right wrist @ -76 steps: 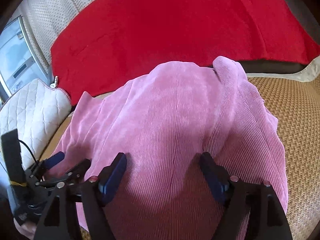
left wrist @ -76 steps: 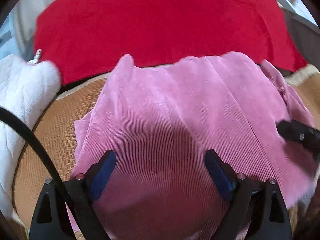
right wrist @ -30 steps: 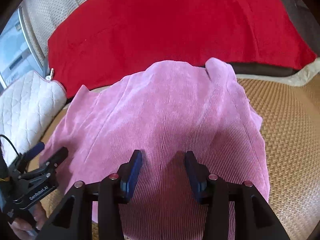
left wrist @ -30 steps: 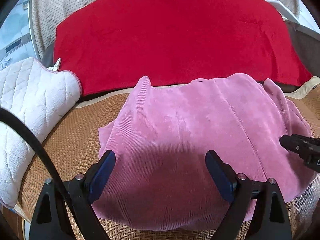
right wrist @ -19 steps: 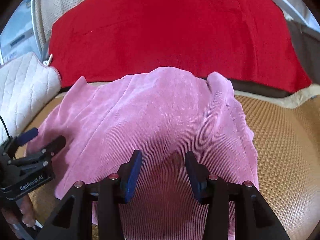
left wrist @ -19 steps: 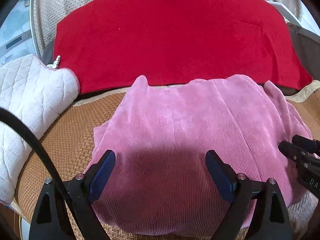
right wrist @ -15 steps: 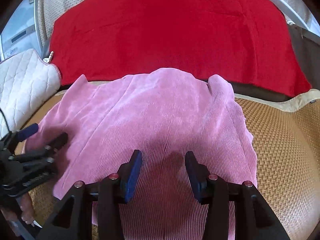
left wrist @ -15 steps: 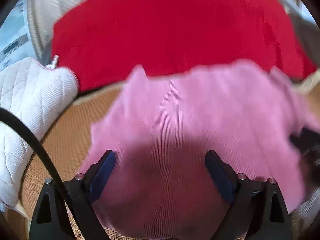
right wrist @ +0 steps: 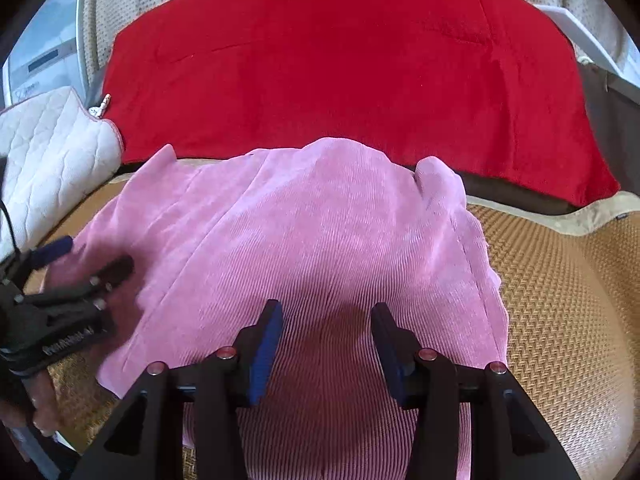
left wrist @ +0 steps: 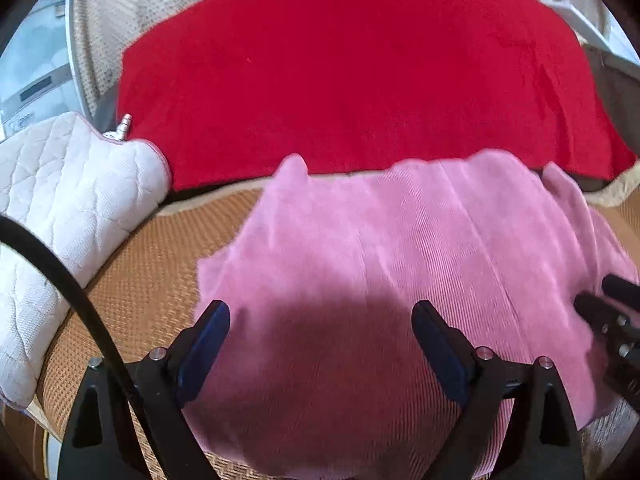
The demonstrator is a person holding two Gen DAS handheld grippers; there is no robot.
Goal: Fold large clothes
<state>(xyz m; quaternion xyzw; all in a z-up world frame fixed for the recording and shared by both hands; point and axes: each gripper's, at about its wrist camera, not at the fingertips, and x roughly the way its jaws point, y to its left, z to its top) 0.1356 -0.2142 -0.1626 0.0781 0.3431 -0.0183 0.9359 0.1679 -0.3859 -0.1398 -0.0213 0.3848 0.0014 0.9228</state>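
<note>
Slightly shifted, pink garment (left wrist: 400, 264) lies long axis left-right (collar hidden).

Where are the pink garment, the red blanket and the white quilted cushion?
pink garment (right wrist: 320, 240), right wrist view, middle of its ribbed top.
red blanket (right wrist: 340, 72), right wrist view, centre.
white quilted cushion (left wrist: 72, 192), left wrist view, quilted top.
</note>
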